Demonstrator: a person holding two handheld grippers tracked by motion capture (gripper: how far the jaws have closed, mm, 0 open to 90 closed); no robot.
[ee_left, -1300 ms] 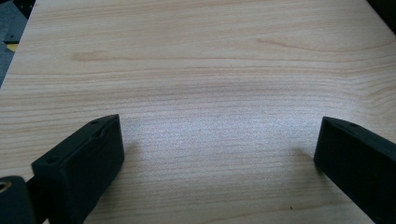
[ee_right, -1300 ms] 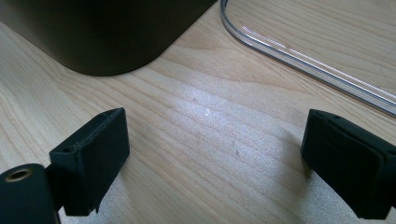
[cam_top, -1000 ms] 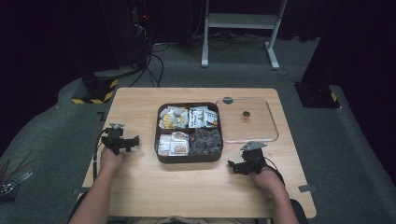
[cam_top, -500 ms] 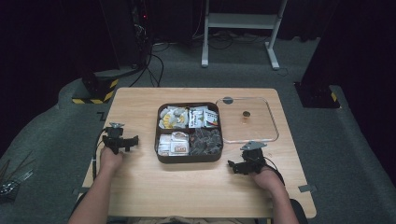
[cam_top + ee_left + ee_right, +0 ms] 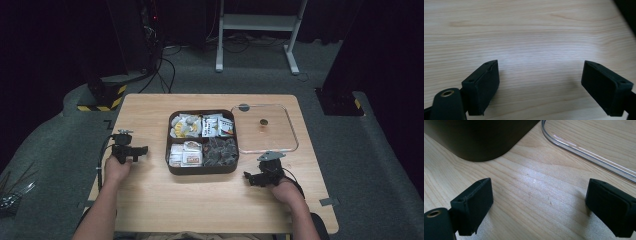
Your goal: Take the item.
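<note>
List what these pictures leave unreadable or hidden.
- Packet labels in the brown box: too small, high view.
- Dark contents of its near-right compartment: too small to identify.
- Box's inside, right gripper view: only its outer wall shows, cut by the top edge.

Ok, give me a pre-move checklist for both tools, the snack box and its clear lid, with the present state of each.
1. Left tool open and holding nothing: ok. Its jaws stand wide apart over bare wood in the left gripper view.
2. Right tool open and holding nothing: ok. Its jaws stand wide apart with only table between them.
3. Snack box uncovered: ok. All four compartments show packets.
4. Clear lid off the box: ok. It lies flat on the table beside the box's right side.
5. Right tool apart from box and lid: ok. The box corner and lid rim lie ahead of the jaws, untouched.
6. Lid knob graspable: cannot tell, too small.
</note>
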